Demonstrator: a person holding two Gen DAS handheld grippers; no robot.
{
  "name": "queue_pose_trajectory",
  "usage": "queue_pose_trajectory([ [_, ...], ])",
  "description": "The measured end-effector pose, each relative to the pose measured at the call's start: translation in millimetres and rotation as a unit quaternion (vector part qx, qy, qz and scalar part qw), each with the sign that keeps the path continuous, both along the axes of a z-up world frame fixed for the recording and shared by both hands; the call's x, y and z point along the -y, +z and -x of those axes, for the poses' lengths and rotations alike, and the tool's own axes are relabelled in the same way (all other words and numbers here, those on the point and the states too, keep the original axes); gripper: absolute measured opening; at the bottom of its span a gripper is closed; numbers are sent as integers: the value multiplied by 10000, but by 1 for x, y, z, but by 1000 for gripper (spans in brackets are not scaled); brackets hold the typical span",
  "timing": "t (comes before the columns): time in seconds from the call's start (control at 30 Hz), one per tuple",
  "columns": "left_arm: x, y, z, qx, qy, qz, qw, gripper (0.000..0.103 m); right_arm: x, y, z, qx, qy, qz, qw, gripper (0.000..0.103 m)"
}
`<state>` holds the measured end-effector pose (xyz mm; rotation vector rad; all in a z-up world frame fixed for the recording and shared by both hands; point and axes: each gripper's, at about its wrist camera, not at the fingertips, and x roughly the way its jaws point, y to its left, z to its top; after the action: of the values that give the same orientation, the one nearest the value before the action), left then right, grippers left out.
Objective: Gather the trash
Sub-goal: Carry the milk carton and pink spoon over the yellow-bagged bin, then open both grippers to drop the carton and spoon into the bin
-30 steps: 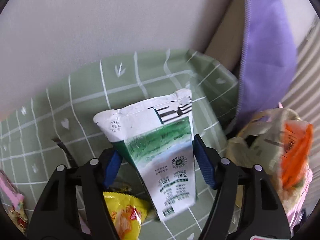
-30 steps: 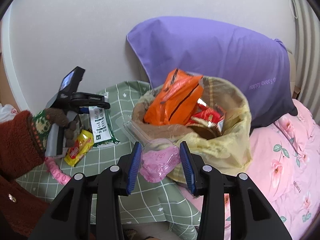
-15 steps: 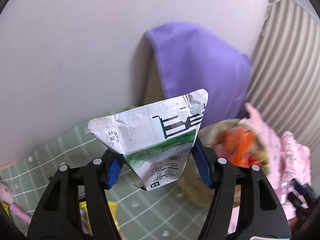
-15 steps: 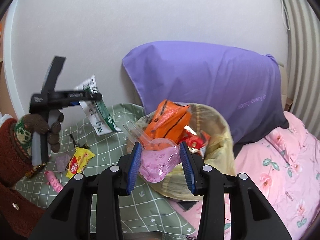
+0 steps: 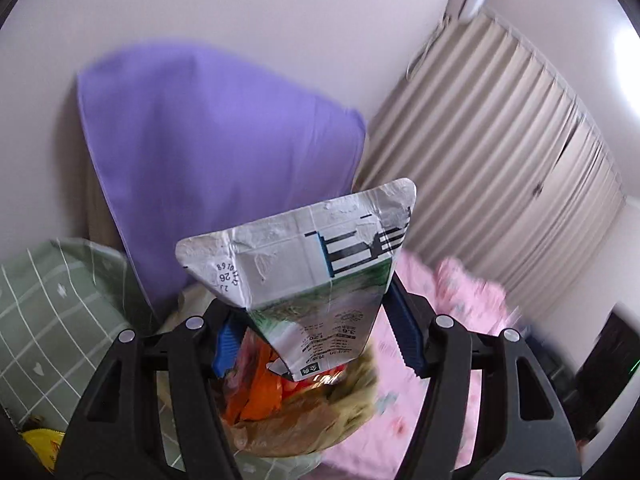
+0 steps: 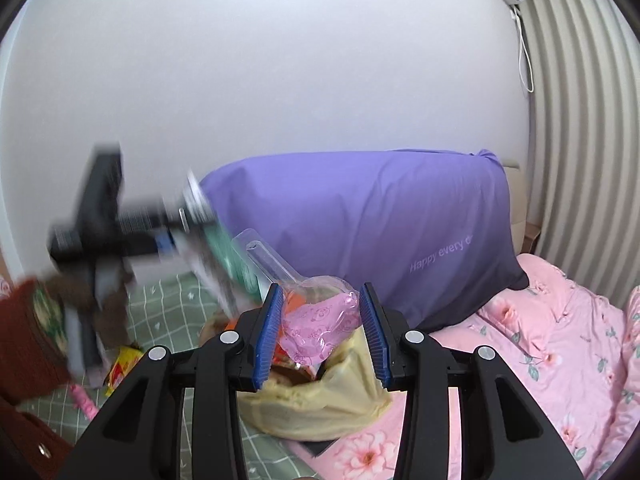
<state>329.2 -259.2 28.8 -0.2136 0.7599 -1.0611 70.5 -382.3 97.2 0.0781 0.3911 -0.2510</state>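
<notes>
**Inspector A:** What did the surface and room show?

**Inspector B:** A bed carried a green checked cloth (image 5: 52, 312) beside a pink floral quilt (image 6: 560, 352). A purple pillow (image 6: 360, 232) leaned on the plain wall, with pleated beige curtains (image 5: 500, 184) to the right.

**Inspector A:** And the trash?

**Inspector B:** A yellowish trash bag (image 6: 320, 408) sat open where cloth met quilt, orange and red wrappers visible inside. The left gripper (image 5: 316, 332) was clamped on a flattened milk carton (image 5: 304, 272), white above, green below, creased and peeling at its sealed edge (a date stamp showed on one corner). It hung above the bag's mouth. The right gripper (image 6: 320, 328) was closed partway on a clear plastic cup with a pink printed lid (image 6: 320, 320), also over the bag.

**Inspector A:** Anything left lying out?

**Inspector B:** A yellow snack wrapper (image 6: 122, 366) lay on the cloth, near a brown sleeve (image 6: 24, 344). That side was blurred.
</notes>
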Motion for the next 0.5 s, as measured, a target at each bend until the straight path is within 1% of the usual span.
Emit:
queue_pose_trajectory([
  [0.03, 12, -16, 0, 3, -54, -281, 9996, 60, 5, 0, -4, -17, 9, -48, 10000, 38],
  [0.1, 25, -39, -1, -33, -96, -679, 9976, 59, 17, -3, -16, -106, 25, -203, 9997, 38],
  [0.13, 30, -51, -3, -74, -103, -847, 9963, 59, 23, -8, -25, -176, 37, -288, 9994, 38],
  [0.2, 34, -66, -8, -143, -107, -1028, 9945, 59, 32, -19, -41, -340, 64, -389, 9986, 38],
  [0.33, 39, -84, -13, -148, -214, -1199, 9924, 59, 38, -54, -81, -752, 200, -484, 9958, 38],
  [0.37, 30, -84, -12, -135, -247, -1211, 9922, 59, 39, -64, -93, -865, 244, -510, 9946, 38],
  [0.43, 29, -86, -12, -134, -319, -1223, 9919, 59, 39, -78, -109, -1004, 259, -495, 9934, 38],
  [0.5, 27, -88, -9, -216, -365, -1171, 9922, 59, 40, -91, -123, -1107, 226, -506, 9923, 38],
])
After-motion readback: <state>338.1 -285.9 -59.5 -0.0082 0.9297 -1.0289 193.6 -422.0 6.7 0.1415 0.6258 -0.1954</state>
